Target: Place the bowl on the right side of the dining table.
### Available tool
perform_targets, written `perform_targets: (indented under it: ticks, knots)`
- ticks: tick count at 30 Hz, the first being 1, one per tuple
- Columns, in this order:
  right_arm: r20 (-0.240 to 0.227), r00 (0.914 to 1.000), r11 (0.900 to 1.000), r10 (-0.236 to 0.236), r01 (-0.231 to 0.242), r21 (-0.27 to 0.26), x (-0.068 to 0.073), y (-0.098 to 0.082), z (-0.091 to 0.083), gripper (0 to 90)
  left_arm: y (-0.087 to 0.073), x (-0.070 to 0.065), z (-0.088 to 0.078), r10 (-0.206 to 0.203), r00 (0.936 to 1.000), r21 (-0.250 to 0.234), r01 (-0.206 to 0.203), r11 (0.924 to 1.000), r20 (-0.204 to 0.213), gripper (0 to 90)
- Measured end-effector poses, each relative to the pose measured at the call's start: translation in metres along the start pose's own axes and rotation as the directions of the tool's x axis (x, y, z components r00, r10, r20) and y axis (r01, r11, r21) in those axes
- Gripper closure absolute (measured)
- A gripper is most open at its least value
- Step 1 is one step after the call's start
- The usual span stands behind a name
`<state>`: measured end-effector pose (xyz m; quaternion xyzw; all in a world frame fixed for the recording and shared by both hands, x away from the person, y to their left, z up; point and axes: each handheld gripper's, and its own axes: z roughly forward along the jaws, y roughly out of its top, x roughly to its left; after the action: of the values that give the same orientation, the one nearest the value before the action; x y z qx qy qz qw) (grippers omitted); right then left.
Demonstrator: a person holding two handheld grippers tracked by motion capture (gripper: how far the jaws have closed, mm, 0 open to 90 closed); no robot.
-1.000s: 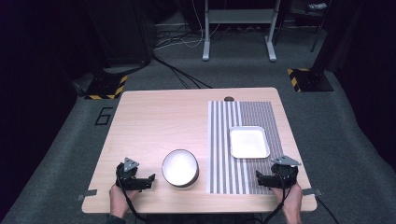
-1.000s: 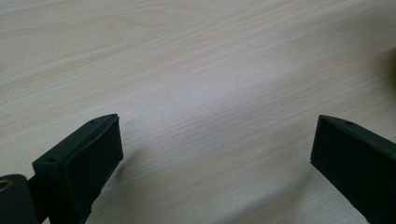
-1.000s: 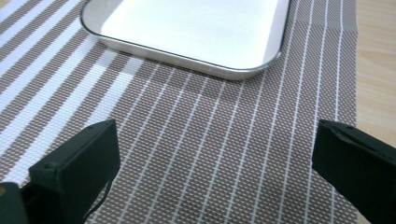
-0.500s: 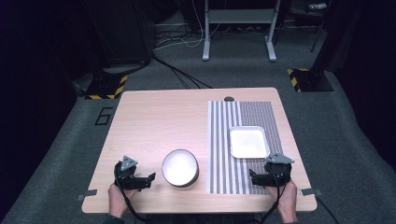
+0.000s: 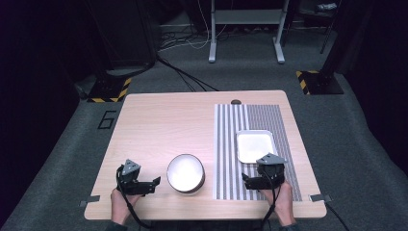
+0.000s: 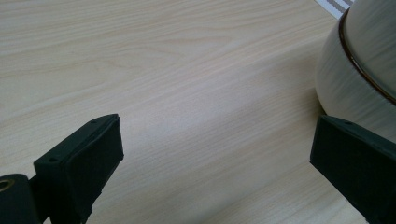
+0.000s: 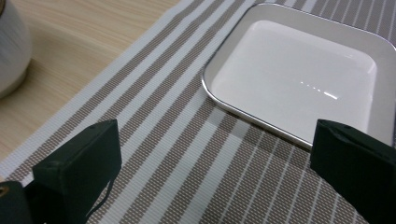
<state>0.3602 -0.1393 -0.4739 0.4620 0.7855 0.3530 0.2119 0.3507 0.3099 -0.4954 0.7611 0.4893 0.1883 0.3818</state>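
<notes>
A round white bowl (image 5: 185,173) with a dark rim stands on the wooden table (image 5: 163,125) near its front edge. A square white plate (image 5: 255,146) lies on the striped placemat (image 5: 226,144) at the right. My left gripper (image 5: 153,184) rests just left of the bowl, open and holding nothing. In the left gripper view the bowl (image 6: 359,70) sits beside the right jaw of my left gripper (image 6: 215,158). My right gripper (image 5: 247,181) sits on the mat just in front of the plate, open and empty. The right gripper view has the plate (image 7: 299,79) ahead of my right gripper (image 7: 215,158).
A small dark round thing (image 5: 235,102) sits at the table's far edge. The bowl's side (image 7: 11,42) is at the upper left of the right gripper view. Beyond the table, a metal stand (image 5: 245,29), cables and yellow-black taped bases (image 5: 108,90) stand on grey carpet.
My right gripper has moved left from the table's right edge onto the placemat, in front of the plate. The left gripper, bowl and plate have stayed put.
</notes>
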Motion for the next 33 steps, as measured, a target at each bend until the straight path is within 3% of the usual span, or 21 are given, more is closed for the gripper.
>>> perform_targets:
  ticks: [12,33]
  knots:
    - [-0.064,0.9962,0.998,-0.060,0.059,-0.011,0.027,0.023,0.004,1.7,0.010,-0.004,-0.009,0.004,0.9996,-0.032,-0.003,0.9995,0.026,2.6]
    - [-0.140,0.9832,0.992,-0.118,0.112,-0.051,0.053,0.049,0.004,2.5,0.024,-0.011,-0.021,0.026,0.9986,-0.069,-0.022,0.9973,0.047,3.0]
